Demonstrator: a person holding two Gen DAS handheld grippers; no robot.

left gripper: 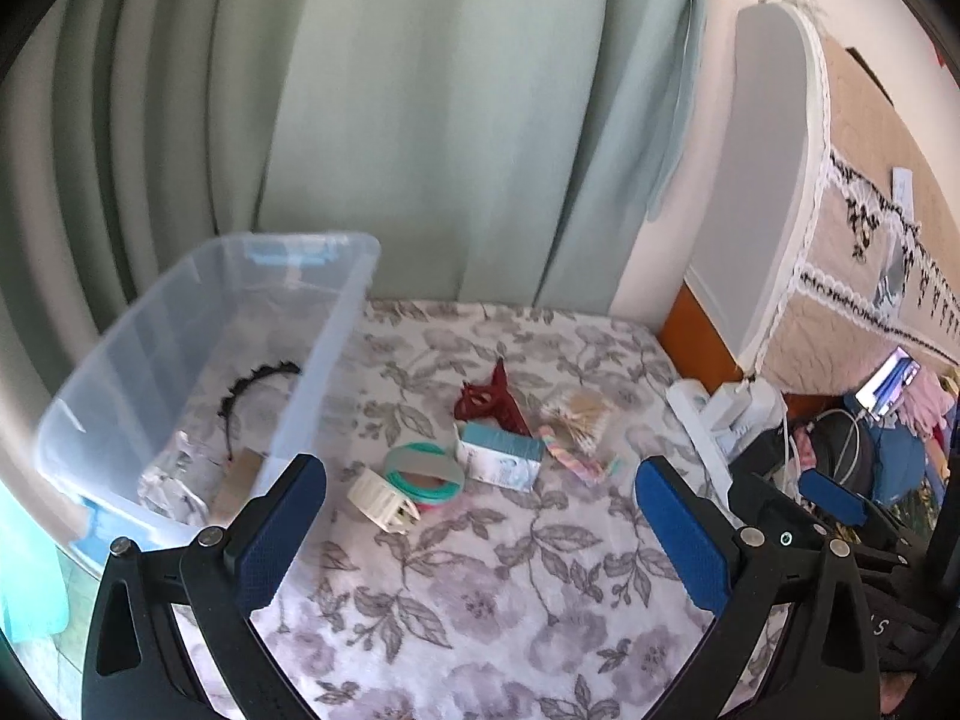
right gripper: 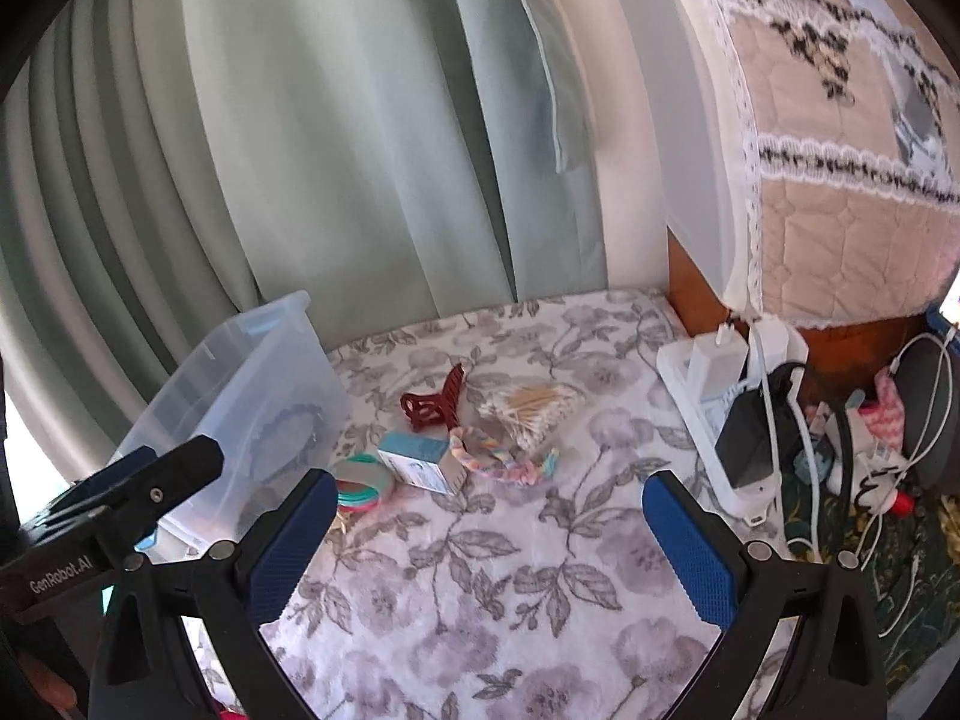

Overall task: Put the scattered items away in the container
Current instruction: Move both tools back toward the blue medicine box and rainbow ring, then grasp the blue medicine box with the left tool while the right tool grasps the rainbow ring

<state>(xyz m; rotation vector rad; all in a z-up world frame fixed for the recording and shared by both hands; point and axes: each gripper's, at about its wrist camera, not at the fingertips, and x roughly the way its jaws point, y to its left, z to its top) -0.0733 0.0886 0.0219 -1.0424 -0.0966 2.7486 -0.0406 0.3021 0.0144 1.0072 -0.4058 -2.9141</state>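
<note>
Both grippers are hovering low over the grey floral bedspread [left gripper: 480,600], the left gripper [left gripper: 480,516] and the right gripper [right gripper: 489,534] each spreading blue-padded fingers wide and gripping nothing. Just beyond them the scattered items are lying in a loose cluster: a cream plastic hair claw [left gripper: 384,501] touching a teal and pink round compact [left gripper: 423,471], a small pale blue cardboard box [left gripper: 501,456], a dark red plastic hair claw [left gripper: 489,402], a pastel braided scrunchie [right gripper: 498,456] and a clear bag of cotton swabs [right gripper: 531,405]. At the left, the clear plastic storage bin [left gripper: 327,384] is holding a black headband [left gripper: 252,390]
</note>
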